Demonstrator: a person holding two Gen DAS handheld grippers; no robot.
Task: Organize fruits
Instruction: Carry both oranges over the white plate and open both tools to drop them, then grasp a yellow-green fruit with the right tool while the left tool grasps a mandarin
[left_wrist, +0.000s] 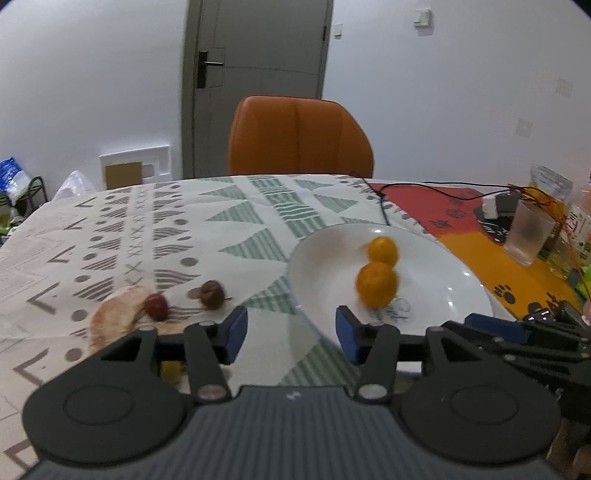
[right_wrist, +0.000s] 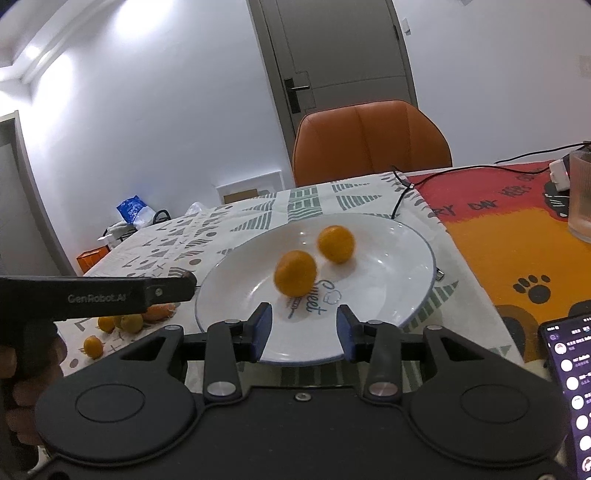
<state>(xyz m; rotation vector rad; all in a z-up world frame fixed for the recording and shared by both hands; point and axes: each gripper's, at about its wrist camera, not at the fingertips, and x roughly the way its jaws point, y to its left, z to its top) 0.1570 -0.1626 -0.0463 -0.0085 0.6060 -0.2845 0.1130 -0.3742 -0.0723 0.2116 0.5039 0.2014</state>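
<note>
A white plate (left_wrist: 436, 280) (right_wrist: 391, 266) sits on the patterned tablecloth with two oranges in it. The near orange (left_wrist: 376, 284) (right_wrist: 294, 272) is blurred; the far orange (left_wrist: 383, 250) (right_wrist: 336, 243) lies just behind it. My left gripper (left_wrist: 291, 317) is open at the plate's left rim, with nothing between its blue pads. My right gripper (right_wrist: 303, 314) is open above the plate's near rim and holds nothing. Two dark red fruits (left_wrist: 156, 306) (left_wrist: 212, 293) lie left of the plate beside a pale peel-like patch (left_wrist: 114, 314). Small orange fruits (right_wrist: 93, 346) (right_wrist: 131, 322) lie under the left gripper's body (right_wrist: 110, 295).
A frosted glass (left_wrist: 528, 236) (right_wrist: 581, 195) and bottles stand at the right on an orange mat. A lit phone (right_wrist: 570, 387) lies near the front right edge. A black cable (left_wrist: 380, 199) runs behind the plate. An orange chair (left_wrist: 299, 136) stands at the far side.
</note>
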